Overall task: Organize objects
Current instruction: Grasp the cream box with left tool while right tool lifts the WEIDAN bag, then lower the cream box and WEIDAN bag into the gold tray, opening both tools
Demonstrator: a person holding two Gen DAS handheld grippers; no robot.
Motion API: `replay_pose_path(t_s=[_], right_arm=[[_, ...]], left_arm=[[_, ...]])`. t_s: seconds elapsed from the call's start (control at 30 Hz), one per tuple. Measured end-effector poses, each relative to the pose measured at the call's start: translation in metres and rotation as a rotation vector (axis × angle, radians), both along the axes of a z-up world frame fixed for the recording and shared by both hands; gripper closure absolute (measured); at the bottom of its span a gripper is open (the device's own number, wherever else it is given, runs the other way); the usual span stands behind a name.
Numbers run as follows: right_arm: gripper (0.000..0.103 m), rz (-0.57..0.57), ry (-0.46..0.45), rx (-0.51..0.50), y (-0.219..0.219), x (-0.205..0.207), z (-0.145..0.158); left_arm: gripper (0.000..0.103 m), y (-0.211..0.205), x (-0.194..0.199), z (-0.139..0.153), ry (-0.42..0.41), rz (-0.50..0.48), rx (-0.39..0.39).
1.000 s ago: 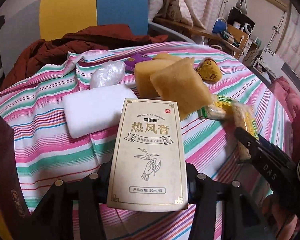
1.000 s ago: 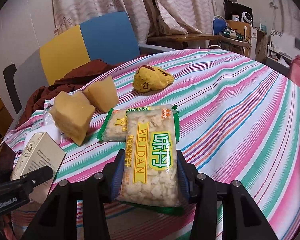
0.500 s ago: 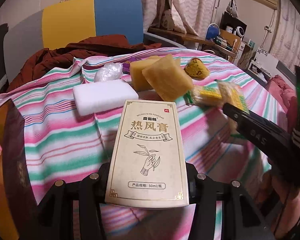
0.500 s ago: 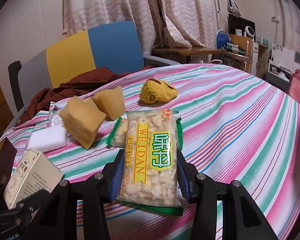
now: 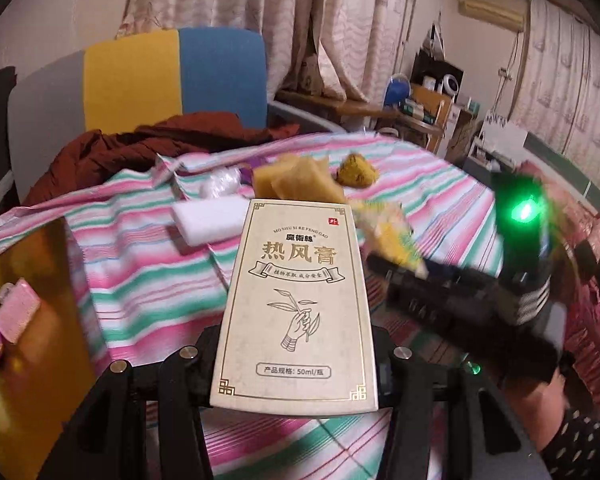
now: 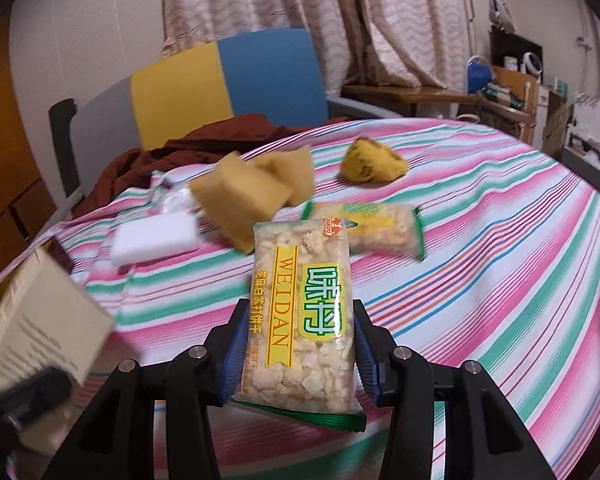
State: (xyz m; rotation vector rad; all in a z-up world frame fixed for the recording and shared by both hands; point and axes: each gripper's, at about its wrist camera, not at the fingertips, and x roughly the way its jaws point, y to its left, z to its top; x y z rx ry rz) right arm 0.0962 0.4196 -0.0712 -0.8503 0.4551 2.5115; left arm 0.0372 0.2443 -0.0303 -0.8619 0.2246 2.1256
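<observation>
A curtained room with a yellow-and-blue chair lies beyond a bench covered in a pink, green and white striped cloth.

The left gripper is pinching a cream carton, clamped across its lower sides and held upright above the near edge of the bench. The carton looks like thin card: light and stiff enough to grip, but its walls would probably buckle if squeezed hard, so a hold across the narrow sides near the base suits it.

The right gripper is pinching a cracker packet at its lower half, with the top standing free ahead of its fingers. The film is likely slick and the contents brittle, so a gentle hold across the width seems wise.

Ahead of that gripper lie a second packet, two yellow sponges, a white block to the left and a yellow plush toy further off. To the left gripper's left is a brown box holding small items, possibly the destination.
</observation>
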Motion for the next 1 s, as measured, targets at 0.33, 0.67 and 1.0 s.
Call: replay_pose_path(t_s=[0.33, 0.67, 1.0], right_arm=[[0.055, 0.162, 0.056, -0.019, -0.058, -0.015, 0.033], [0.055, 0.375, 0.107, -0.015, -0.132, -0.039, 0.077], [0.055, 0.580, 0.040, -0.047, -0.205, -0.073, 0.080]], left_arm=[[0.052, -0.072, -0.026, 0.025, -0.051, 0.140, 0.094], [0.051, -0.151, -0.049, 0.025, -0.063, 0.318, 0.111], [0.051, -0.215, -0.072, 0.001, -0.152, 0.466, 0.058]])
